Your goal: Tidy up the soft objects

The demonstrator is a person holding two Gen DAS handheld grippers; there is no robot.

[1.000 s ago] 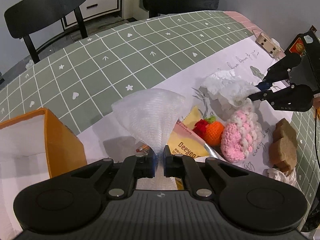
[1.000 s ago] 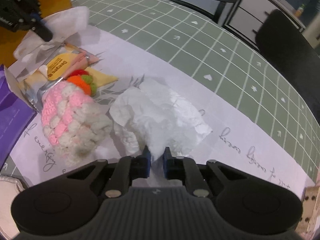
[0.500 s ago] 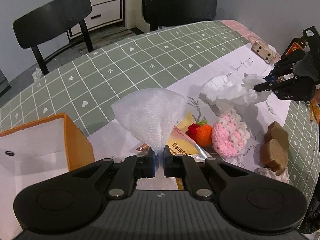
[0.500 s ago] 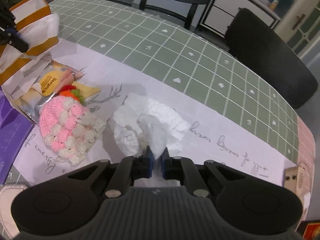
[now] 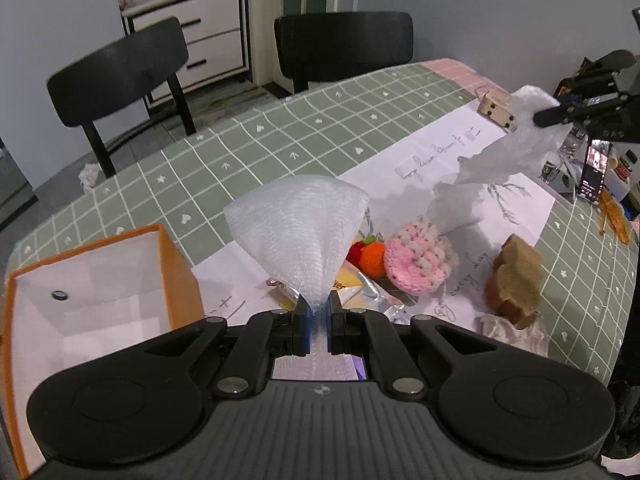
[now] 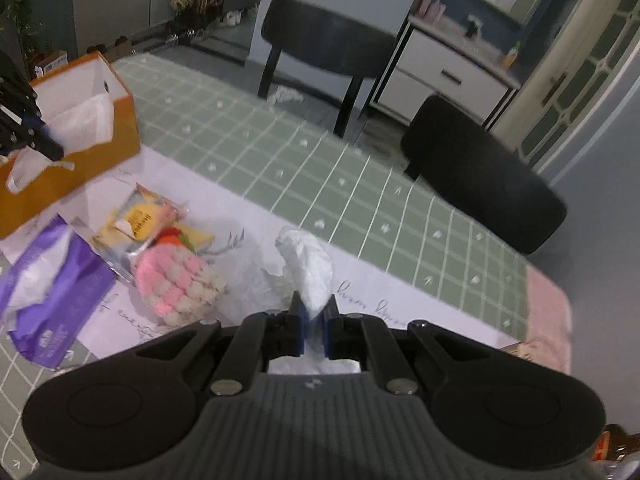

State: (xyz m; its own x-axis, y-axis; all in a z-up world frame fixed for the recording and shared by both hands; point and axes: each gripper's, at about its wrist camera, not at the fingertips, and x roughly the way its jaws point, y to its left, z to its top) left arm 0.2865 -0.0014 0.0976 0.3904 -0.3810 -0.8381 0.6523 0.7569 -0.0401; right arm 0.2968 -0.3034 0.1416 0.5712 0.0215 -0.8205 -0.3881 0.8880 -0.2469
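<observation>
My left gripper is shut on a white foam mesh sheet that fans out above its fingers, just right of the open orange box. My right gripper is shut on a crumpled white tissue, lifted off the table; in the left wrist view the tissue hangs from that gripper at the far right. On the white paper runner lie a pink crocheted piece, an orange and red knitted toy and a brown sponge.
A yellow snack packet and a purple tissue pack lie near the orange box. Two black chairs stand behind the green checked table. A wooden block, a phone and bottles crowd the right end.
Both grippers have risen. The right one has lifted the tissue clear of the runner; the left has carried the foam mesh up and nearer the orange box.
</observation>
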